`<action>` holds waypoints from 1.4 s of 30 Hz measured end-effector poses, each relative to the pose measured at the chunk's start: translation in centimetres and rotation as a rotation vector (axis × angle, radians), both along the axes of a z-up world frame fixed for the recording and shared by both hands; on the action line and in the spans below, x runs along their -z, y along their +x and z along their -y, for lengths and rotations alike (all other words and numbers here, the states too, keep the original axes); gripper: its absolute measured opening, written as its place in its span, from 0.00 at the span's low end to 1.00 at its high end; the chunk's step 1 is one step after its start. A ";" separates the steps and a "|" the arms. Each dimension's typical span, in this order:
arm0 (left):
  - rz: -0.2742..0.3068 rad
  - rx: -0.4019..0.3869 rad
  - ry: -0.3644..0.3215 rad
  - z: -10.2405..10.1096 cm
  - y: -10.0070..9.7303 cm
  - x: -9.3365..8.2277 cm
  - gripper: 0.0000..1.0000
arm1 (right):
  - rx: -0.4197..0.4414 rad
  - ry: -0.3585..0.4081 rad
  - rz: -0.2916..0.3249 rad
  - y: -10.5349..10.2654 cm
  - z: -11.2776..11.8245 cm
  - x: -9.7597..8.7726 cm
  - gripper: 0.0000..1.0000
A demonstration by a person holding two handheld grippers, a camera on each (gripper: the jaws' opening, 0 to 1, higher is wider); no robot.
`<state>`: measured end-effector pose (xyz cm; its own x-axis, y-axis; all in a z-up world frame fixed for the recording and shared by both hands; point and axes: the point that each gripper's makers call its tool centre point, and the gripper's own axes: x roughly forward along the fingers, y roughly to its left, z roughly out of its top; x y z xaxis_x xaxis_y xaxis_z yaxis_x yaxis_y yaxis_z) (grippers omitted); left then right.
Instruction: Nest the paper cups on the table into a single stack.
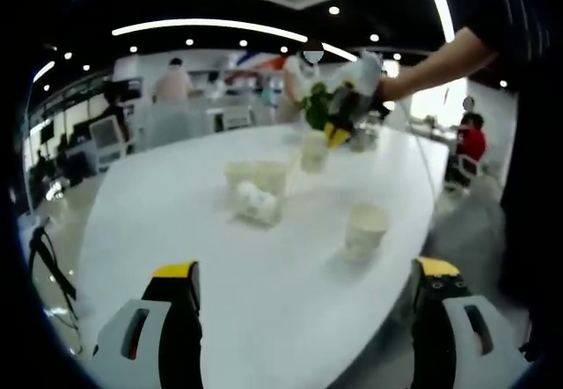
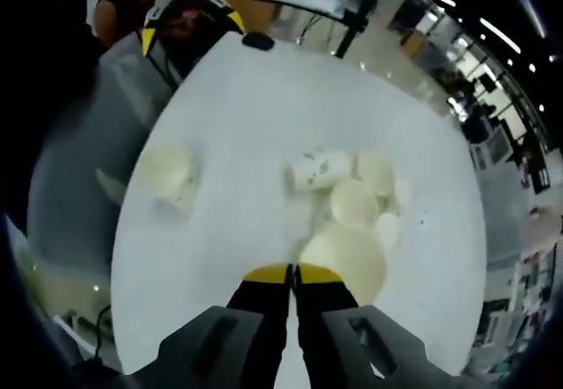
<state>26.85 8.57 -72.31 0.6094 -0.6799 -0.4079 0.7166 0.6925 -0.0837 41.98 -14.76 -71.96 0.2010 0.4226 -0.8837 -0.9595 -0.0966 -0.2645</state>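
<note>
Several white paper cups stand on a white round table (image 1: 176, 231). In the left gripper view one upright cup (image 1: 365, 231) is nearest, a printed cup (image 1: 258, 202) lies on its side, and two cups (image 1: 255, 174) stand behind it. My left gripper (image 1: 306, 270) is open over the near table edge, holding nothing. Across the table, my right gripper (image 1: 334, 134) pinches the rim of another cup (image 1: 314, 151). In the right gripper view its jaws are together (image 2: 293, 275) on that cup (image 2: 347, 257), just above three clustered cups (image 2: 354, 202). The lying cup (image 2: 318, 169) and the lone cup (image 2: 167, 169) sit farther off.
A person's arm (image 1: 440, 59) reaches in from the right and holds the right gripper. The left gripper (image 2: 192, 19) shows at the far table edge. Desks, chairs and several people fill the office behind. Bare tabletop lies between the lone cup and the cluster.
</note>
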 end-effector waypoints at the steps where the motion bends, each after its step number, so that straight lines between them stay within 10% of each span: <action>1: -0.001 0.002 -0.001 0.0 0.0 0.0 0.99 | -0.006 0.003 0.005 -0.2 -0.1 -0.2 0.00; 27: 0.010 0.027 -0.018 0.8 0.2 -0.2 0.99 | -0.163 0.092 0.046 -9.7 -5.4 -6.7 0.00; 42: 0.009 0.038 -0.022 1.1 0.0 -0.1 0.99 | -0.210 0.084 0.014 -12.4 -6.1 -6.2 0.00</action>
<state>26.84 7.49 -72.16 0.5865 -0.7114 -0.3872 0.7433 0.6627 -0.0916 29.57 -8.62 -65.73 0.1131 0.5283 -0.8415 -0.9167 -0.2712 -0.2935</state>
